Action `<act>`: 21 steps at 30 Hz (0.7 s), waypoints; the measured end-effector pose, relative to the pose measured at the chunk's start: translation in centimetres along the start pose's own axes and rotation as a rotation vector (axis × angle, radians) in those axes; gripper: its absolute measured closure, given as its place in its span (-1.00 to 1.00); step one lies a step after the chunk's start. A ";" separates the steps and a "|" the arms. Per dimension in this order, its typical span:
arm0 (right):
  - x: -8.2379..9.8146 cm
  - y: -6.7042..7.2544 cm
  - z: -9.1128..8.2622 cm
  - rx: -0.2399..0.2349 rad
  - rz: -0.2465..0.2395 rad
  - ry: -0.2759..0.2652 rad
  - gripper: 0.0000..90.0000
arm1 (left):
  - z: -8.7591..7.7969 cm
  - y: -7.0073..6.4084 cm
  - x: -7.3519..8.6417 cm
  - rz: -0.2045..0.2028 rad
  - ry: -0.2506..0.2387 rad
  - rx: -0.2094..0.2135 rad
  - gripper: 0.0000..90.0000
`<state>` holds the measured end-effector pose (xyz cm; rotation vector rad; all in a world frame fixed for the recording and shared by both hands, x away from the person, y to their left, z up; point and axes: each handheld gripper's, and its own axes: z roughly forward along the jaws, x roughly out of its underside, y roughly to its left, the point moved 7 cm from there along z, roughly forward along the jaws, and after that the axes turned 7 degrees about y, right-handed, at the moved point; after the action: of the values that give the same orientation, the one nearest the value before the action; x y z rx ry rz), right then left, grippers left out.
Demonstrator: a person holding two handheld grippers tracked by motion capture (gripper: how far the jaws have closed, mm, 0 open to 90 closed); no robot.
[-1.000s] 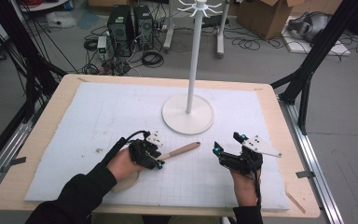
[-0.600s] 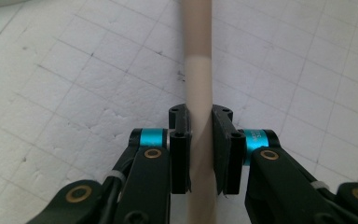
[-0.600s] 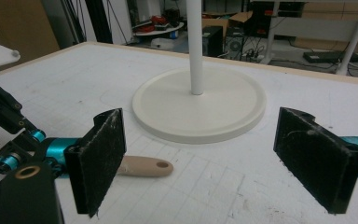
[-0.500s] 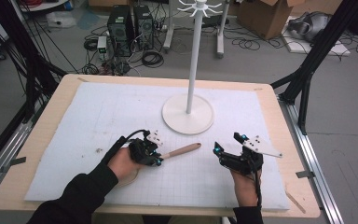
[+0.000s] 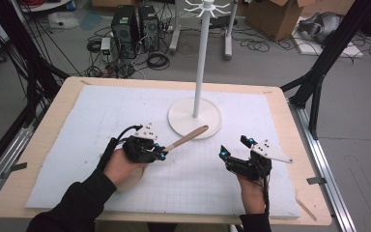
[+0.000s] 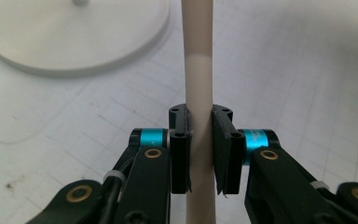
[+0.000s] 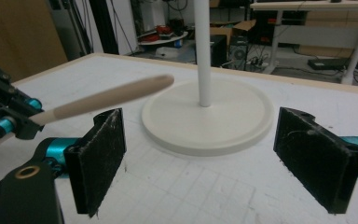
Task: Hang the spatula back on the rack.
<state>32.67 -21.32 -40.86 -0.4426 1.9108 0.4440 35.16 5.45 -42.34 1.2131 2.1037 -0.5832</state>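
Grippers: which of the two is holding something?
The left gripper: its fingers clamp the wooden spoon by its handle. The right gripper rests open on the mat, nothing between its fingers.

In the left gripper view, the wooden handle [image 6: 198, 60] runs off the top and bottom edges, its ends cut off. In the high view, the person's hand [image 5: 121, 166] covers its wide end at lower left. In the right gripper view, the handle is blurred, and the stand's pole [image 7: 203, 51] is cut off at the top edge.
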 end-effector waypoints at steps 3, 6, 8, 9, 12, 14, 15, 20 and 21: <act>-0.6 0.7 0.3 -0.019 -0.001 -0.004 -0.67 | -0.7 0.1 -0.4 -0.019 -0.058 -0.008 0.74; -1.1 1.4 0.5 -0.041 -0.015 -0.015 -0.67 | -1.6 0.0 -0.7 -0.020 -0.120 -0.025 0.74; -1.8 2.5 1.0 -0.058 -0.034 -0.010 -0.68 | -1.9 0.0 -0.8 -0.015 -0.151 -0.034 0.74; -2.1 2.8 1.3 -0.064 -0.040 -0.012 -0.68 | -2.0 -0.1 -0.9 -0.015 -0.170 -0.044 0.74; -3.0 3.9 1.9 -0.099 -0.056 -0.019 -0.67 | -2.5 -0.2 -1.1 -0.023 -0.243 -0.058 0.73; -3.3 4.4 2.1 -0.115 -0.060 -0.020 -0.67 | -2.9 -0.3 -1.3 -0.022 -0.283 -0.069 0.73; -4.0 5.2 2.5 -0.143 -0.076 -0.031 -0.67 | -3.2 -0.5 -1.5 -0.007 -0.313 -0.090 0.73; -5.7 7.1 3.6 -0.183 -0.095 -0.033 -0.58 | -3.4 -1.0 -1.9 0.006 -0.348 -0.097 0.73; -6.1 7.4 3.8 -0.192 -0.095 -0.032 -0.55 | -3.4 -1.2 -2.0 0.016 -0.357 -0.107 0.73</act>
<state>34.16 -12.40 -35.85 -0.6452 1.8150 0.5706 33.86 5.87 -38.46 0.9835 1.7987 -0.6214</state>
